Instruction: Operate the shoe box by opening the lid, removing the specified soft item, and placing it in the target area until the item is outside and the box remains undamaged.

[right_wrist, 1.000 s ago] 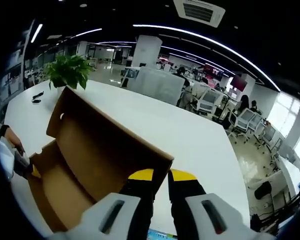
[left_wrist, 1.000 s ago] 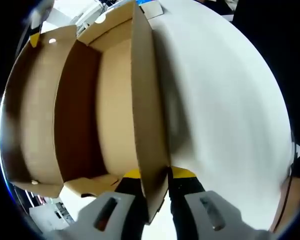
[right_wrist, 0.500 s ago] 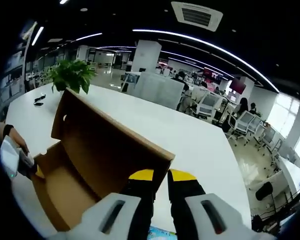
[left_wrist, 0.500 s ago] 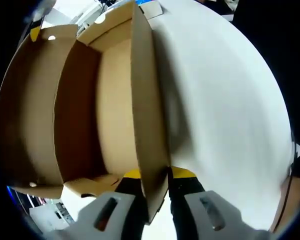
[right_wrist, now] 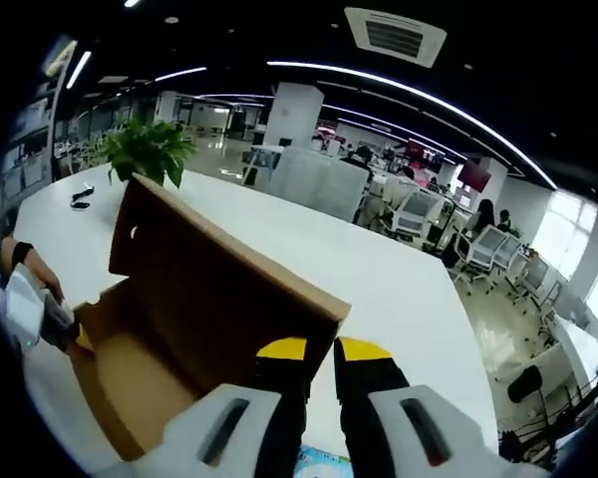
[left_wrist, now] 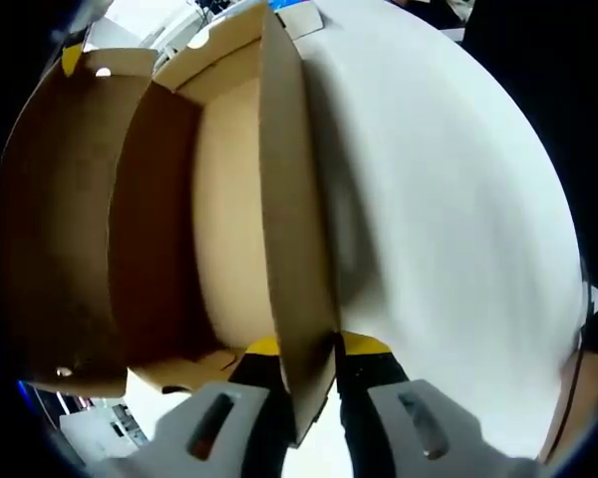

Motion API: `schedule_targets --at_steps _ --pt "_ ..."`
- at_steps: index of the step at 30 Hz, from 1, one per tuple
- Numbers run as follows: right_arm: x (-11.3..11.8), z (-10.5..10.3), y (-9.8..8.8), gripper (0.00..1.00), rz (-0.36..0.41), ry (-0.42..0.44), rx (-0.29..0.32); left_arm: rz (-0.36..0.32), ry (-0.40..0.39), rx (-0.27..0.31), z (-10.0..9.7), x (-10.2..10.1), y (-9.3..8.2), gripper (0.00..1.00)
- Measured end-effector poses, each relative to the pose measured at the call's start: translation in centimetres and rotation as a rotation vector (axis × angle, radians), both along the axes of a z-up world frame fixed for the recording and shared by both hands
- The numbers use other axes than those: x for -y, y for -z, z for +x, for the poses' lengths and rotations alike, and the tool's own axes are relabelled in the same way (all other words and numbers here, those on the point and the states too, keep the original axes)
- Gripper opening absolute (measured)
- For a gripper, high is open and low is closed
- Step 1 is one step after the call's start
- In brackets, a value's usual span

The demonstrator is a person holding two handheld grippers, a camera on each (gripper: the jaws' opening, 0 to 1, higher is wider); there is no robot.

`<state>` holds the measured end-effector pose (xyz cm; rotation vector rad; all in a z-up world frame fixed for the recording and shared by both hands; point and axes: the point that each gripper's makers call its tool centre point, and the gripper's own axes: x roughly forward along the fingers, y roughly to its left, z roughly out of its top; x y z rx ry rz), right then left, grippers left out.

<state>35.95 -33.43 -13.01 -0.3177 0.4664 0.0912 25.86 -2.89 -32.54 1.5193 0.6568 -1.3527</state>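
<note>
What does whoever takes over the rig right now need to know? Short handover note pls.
Left gripper: fingers shut on the box wall, holding the shoe box down on the white table.
Right gripper: fingers shut on the lid, held raised and open; the left gripper shows at the box's far end in the right gripper view.
Done: lid open, cardboard looks intact.
Inside: the visible box floor is bare cardboard; no soft item seen, though part of the interior is hidden.
Left: find the soft item, take it out, place it in the target area, which I can't identify.
</note>
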Motion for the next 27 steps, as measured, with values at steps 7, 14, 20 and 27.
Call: schedule_targets --at_steps 7,14,20,27 --pt "-0.1 -0.4 -0.1 0.08 0.000 -0.006 0.008 -0.001 -0.001 0.000 0.0 0.0 0.0 0.13" --pt "-0.4 -1.2 -0.2 0.07 0.012 -0.011 0.018 0.001 -0.002 0.002 0.0 0.0 0.0 0.13" --pt "-0.6 -1.8 -0.3 0.07 0.015 -0.019 0.026 0.007 -0.002 0.006 0.0 0.0 0.0 0.14" --pt "-0.8 -2.2 -0.3 0.07 0.021 -0.023 0.034 0.008 -0.002 0.008 0.1 -0.1 0.0 0.14"
